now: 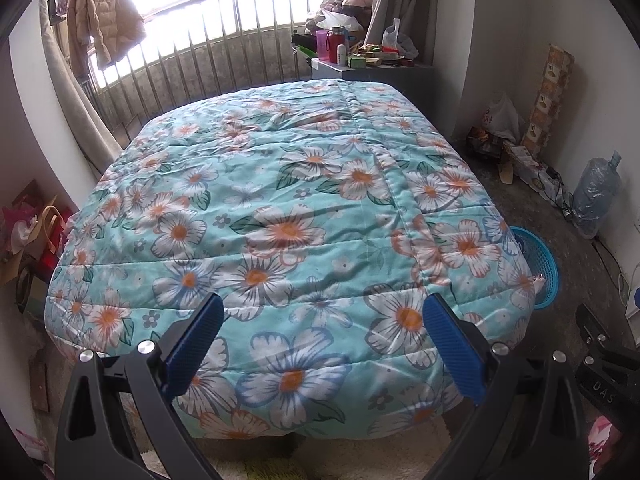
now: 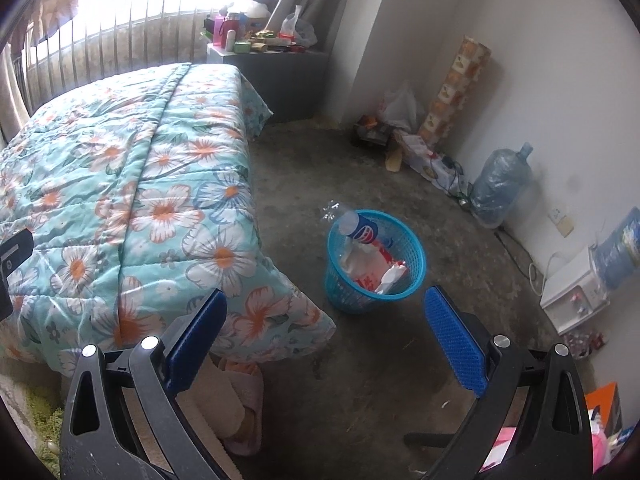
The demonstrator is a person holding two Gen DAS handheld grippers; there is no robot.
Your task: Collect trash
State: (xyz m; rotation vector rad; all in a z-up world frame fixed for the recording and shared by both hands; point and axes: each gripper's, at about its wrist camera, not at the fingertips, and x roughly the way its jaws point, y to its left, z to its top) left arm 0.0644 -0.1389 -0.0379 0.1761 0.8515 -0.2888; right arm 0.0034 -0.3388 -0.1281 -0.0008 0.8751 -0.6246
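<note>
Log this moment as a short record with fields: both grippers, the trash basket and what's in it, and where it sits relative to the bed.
left gripper: open, empty, hovering over the foot of the floral quilt
right gripper: open, empty, above the bare floor
basket: blue mesh, upright on the floor beside the bed's corner, apart from the quilt
basket contents: a plastic bottle with a blue label poking over the rim, plus white and red wrappers
quilt top: no loose trash visible
</note>
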